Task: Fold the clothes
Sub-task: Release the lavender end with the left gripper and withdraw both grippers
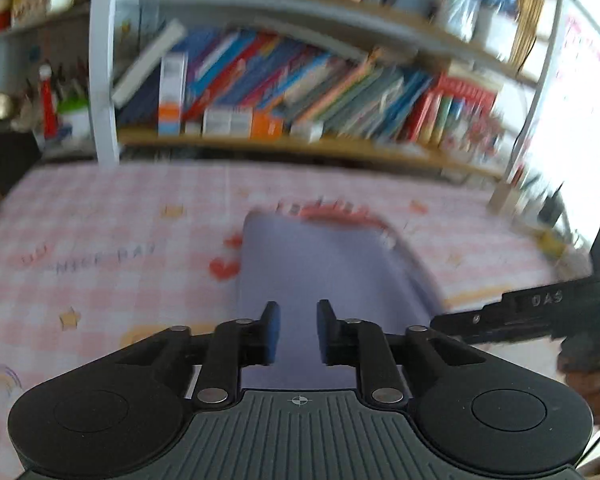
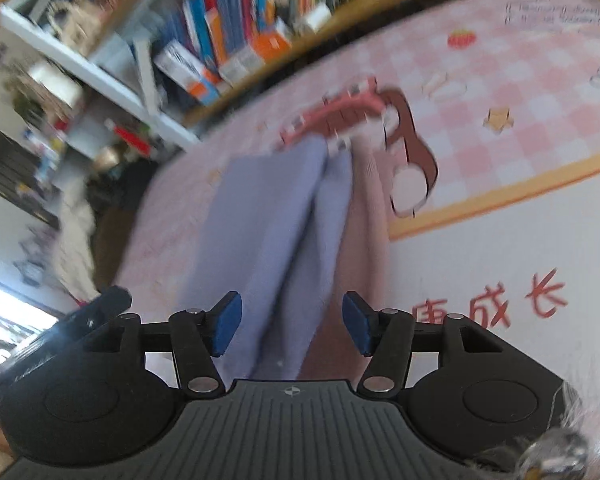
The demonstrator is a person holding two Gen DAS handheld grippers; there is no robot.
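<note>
The left gripper [image 1: 298,330] has its jaws spread, empty, above the near end of the cloth [image 1: 320,272]. The right gripper [image 2: 292,326] is spread wider, also empty. The cloth lies lengthwise on the checked cover [image 1: 100,216], below the bookshelf [image 1: 300,80].

The counter [image 1: 100,216] wore a pink-and-white checked cloth [image 2: 520,80] printed with stars, a strawberry, red characters and a yellow band. A lavender garment [image 1: 324,272] lay directly on the cloth near the middle, its long folds running from 6 toward 12 o'clock in the right wrist view. At 12 o'clock from it sat a printed cartoon figure [image 2: 400,136]. All was blurred, so finer detail could not be told.
</note>
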